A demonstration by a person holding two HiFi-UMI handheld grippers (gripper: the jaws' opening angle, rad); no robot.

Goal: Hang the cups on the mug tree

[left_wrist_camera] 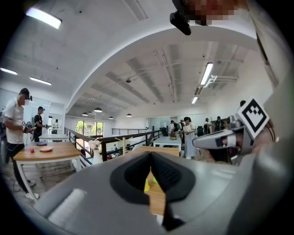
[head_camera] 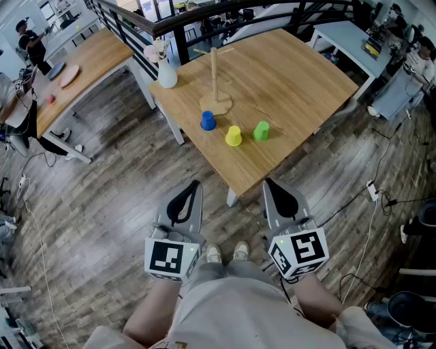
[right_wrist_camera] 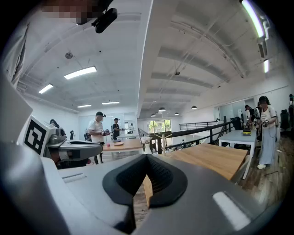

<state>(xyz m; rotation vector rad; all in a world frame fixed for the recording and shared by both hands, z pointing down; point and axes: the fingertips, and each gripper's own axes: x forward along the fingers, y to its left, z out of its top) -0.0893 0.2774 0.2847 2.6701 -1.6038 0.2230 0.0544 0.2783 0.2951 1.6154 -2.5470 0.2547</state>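
Three upturned cups stand in a row on the wooden table [head_camera: 300,109]: a blue cup [head_camera: 208,121], a yellow cup [head_camera: 234,135] and a green cup [head_camera: 261,131]. Behind them rises the wooden mug tree [head_camera: 214,71] on its round base. My left gripper [head_camera: 195,185] and right gripper [head_camera: 268,184] are held side by side in front of the table's near corner, well short of the cups, both shut and empty. In the left gripper view the yellow cup [left_wrist_camera: 146,185] and a bit of the green cup [left_wrist_camera: 154,180] show in the gap behind the jaws.
A white vase [head_camera: 165,72] with flowers stands at the table's left corner. A second table [head_camera: 82,75] with plates is to the left, a railing [head_camera: 204,20] runs behind. Cables [head_camera: 381,198] lie on the wooden floor to the right. People stand in the background.
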